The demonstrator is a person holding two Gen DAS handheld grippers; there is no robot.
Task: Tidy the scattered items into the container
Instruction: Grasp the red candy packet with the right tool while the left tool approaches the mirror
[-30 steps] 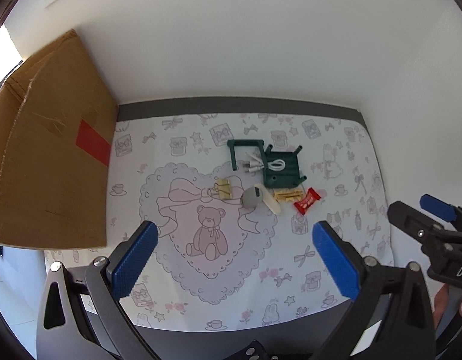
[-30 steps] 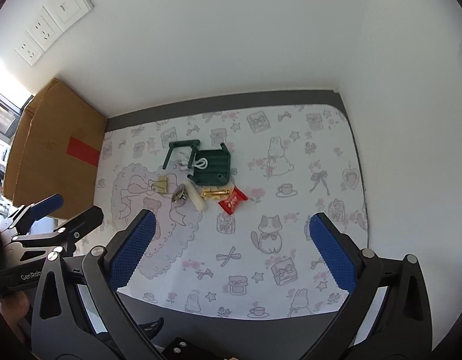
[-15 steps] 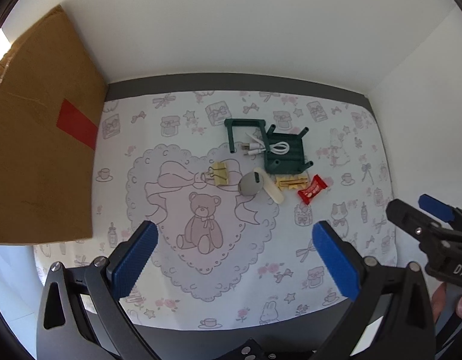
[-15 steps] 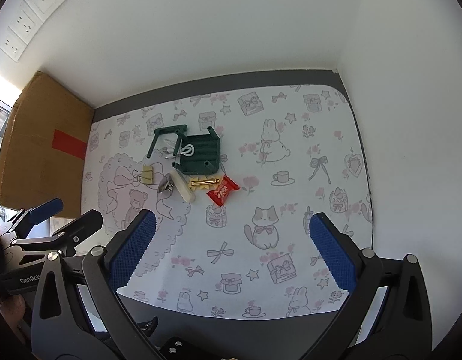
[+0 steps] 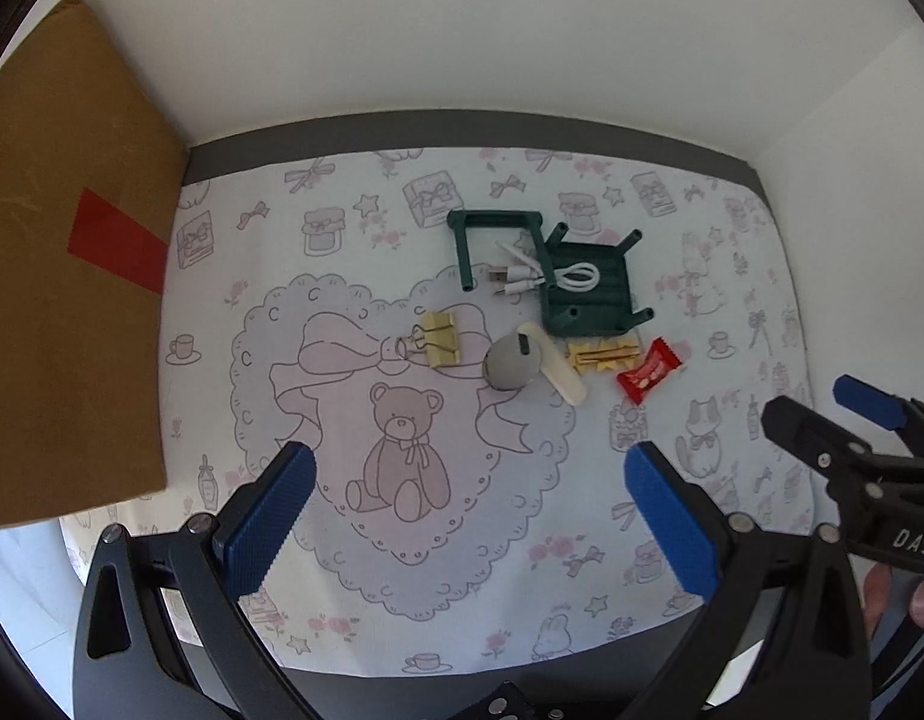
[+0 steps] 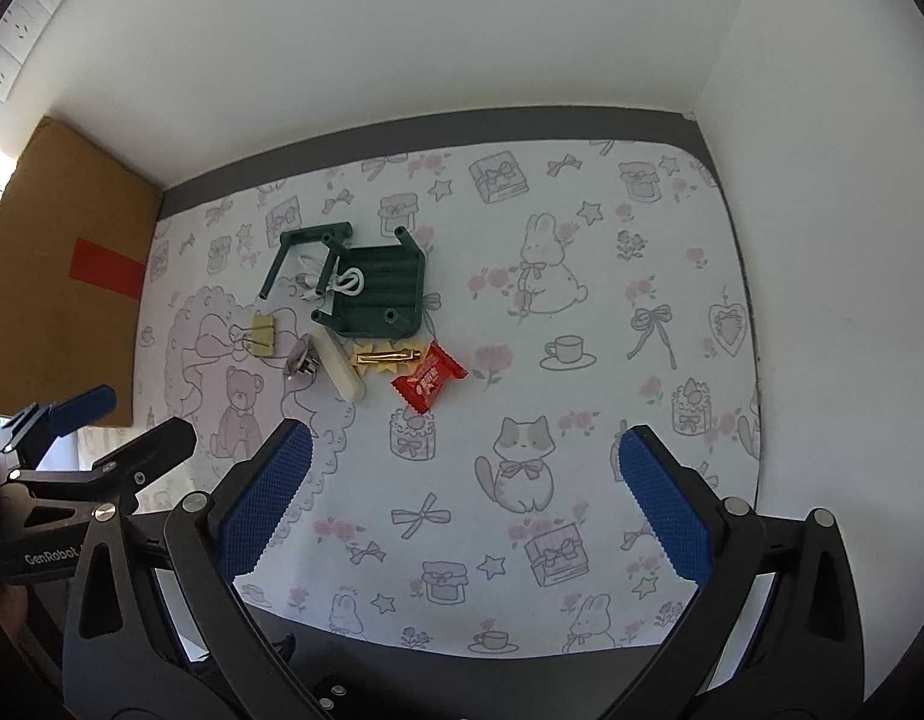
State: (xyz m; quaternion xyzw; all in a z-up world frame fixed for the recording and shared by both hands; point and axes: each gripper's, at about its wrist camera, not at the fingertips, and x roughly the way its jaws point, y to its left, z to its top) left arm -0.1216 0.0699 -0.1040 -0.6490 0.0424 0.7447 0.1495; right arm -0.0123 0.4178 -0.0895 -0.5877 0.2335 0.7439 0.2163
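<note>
Your left hand-held gripper (image 5: 471, 510) and right hand-held gripper (image 6: 462, 498) both hang with fingers spread wide, empty, and have come closer to the worktop (image 6: 642, 276) than a second ago. The green container (image 6: 381, 288) lies unmoved near the worktop's far edge, with the red candy (image 6: 429, 375) just beside it.

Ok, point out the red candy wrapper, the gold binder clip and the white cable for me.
red candy wrapper (image 6: 429, 376), right wrist view, middle of wrapper.
gold binder clip (image 5: 443, 338), left wrist view, its gold body.
white cable (image 5: 576, 275), left wrist view, coiled loop.
</note>
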